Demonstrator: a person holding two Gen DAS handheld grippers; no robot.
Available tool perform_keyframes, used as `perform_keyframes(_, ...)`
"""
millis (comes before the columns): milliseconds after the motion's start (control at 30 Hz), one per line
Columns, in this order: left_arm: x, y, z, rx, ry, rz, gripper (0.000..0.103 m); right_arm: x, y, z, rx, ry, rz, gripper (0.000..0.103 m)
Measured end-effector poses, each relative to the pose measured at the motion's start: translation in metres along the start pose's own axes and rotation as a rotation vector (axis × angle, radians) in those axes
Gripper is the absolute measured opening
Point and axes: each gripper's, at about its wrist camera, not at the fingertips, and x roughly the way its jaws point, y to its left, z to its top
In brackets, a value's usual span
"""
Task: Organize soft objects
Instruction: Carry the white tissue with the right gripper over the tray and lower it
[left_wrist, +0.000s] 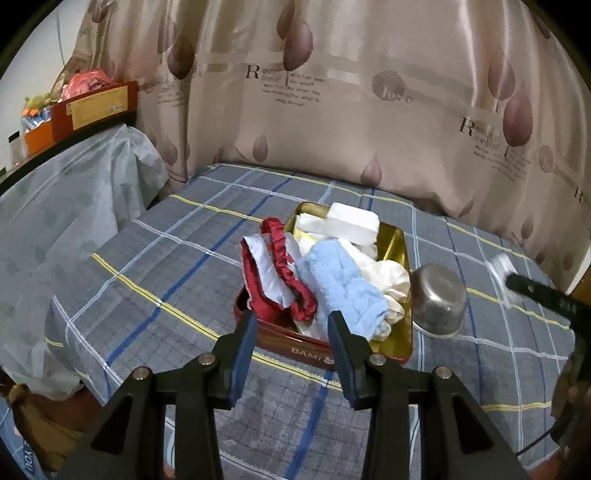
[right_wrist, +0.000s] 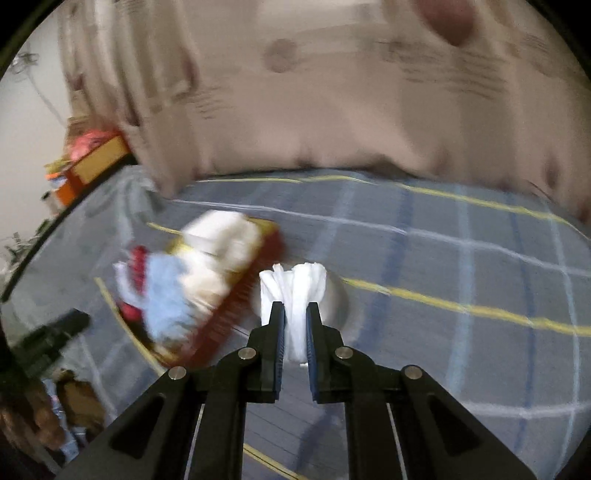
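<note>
A red tin with a gold inside (left_wrist: 395, 254) sits on the plaid bed cover and holds a red satin scrunchie band (left_wrist: 280, 273), a light blue towel (left_wrist: 343, 288), cream cloth (left_wrist: 388, 277) and a white foam block (left_wrist: 351, 221). My left gripper (left_wrist: 291, 319) is open and empty, just before the tin's near edge. My right gripper (right_wrist: 295, 308) is shut on a white crumpled cloth (right_wrist: 295, 288); it also shows at the right in the left wrist view (left_wrist: 504, 269). The right wrist view is blurred; the tin (right_wrist: 236, 295) lies to its left.
An upturned steel bowl (left_wrist: 439, 302) stands right of the tin. A printed curtain (left_wrist: 332, 92) hangs behind the bed. A shelf at the far left carries an orange box (left_wrist: 96, 107). A plastic-covered object (left_wrist: 74, 206) borders the bed on the left.
</note>
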Motion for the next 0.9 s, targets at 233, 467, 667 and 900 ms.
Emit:
perform_keyframes(233, 0.0, 0.007, 0.002, -0.013, -0.006, 0.013, 0.04, 0.068, 0.04, 0.043, 0.078, 0.065, 0.161, 0.011)
perform_keyframes(467, 0.002, 0.005, 0.001, 0.015, -0.006, 0.014, 0.04, 0.124, 0.032, 0.057, 0.28, 0.102, 0.227, 0.011)
perform_keyframes(667, 0.007, 0.006, -0.001, 0.017, 0.02, 0.001, 0.04, 0.146, 0.022, 0.054, 0.354, 0.111, 0.182, 0.012)
perform_keyframes(900, 0.01, 0.005, -0.002, 0.019, 0.033, -0.005, 0.04, 0.156, 0.028, 0.054, 0.298, 0.141, 0.115, 0.013)
